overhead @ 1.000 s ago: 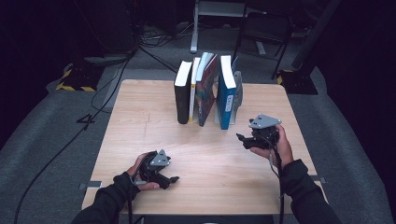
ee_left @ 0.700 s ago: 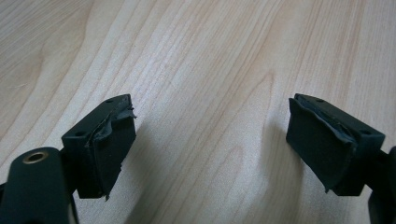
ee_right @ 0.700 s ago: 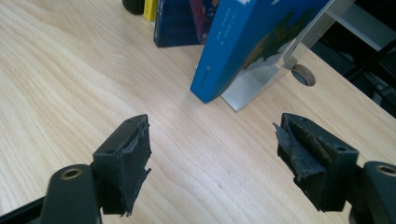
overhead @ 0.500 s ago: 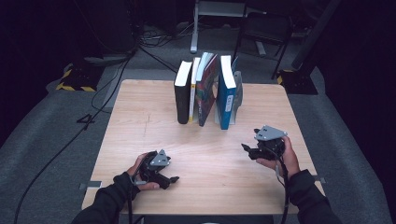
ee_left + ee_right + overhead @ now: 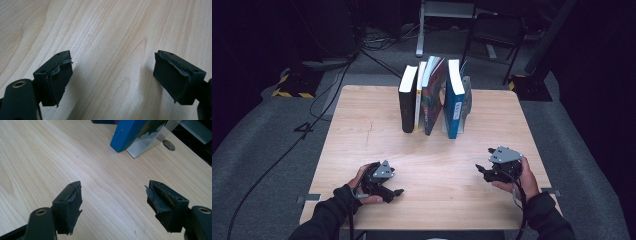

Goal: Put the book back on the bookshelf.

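Wooden table (image 5: 432, 150) bears both hands' low, open claws.

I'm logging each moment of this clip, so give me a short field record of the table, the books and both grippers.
surface: wooden table
books: four upright in a row at the far middle: black book, thin white-and-yellow book, colourful book leaning, blue book
support: metal bookend at the blue book's right
left gripper: near left of the table, jaws open, nothing between them
right gripper: near right of the table, jaws open, nothing between them
contact with books: none
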The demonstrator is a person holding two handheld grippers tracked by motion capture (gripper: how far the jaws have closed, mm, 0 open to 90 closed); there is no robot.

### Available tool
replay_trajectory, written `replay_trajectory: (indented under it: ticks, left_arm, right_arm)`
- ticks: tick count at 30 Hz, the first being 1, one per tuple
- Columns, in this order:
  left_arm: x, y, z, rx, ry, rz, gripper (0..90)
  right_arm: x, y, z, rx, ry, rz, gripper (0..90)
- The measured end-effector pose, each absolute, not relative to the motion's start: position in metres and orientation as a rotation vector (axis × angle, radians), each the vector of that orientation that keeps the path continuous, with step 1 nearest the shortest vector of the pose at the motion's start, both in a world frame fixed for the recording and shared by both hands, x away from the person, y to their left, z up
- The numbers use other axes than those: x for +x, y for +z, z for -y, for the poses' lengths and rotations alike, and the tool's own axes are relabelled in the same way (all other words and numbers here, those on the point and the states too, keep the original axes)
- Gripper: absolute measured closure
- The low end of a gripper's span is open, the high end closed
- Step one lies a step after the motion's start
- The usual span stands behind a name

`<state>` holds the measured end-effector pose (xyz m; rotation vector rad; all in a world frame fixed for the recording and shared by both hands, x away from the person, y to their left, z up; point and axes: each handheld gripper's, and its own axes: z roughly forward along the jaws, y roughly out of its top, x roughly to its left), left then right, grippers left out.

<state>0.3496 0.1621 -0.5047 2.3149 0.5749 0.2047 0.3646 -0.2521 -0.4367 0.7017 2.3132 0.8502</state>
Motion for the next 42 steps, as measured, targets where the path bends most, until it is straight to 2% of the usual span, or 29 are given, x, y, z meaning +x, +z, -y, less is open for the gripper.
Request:
replay_trajectory:
  ticks: [30,42]
  left_arm:
    - [0.350,-0.505,-0.162,2.315,0.204,-0.576,15.7]
    - [0.350,-0.505,-0.162,2.315,0.205,-0.577,15.7]
  right_arm:
    - [0.327,-0.477,0.318,0.867,0.879,-2.318,25.9]
    - [0.316,-0.495,0.350,0.985,0.929,-2.312,22.2]
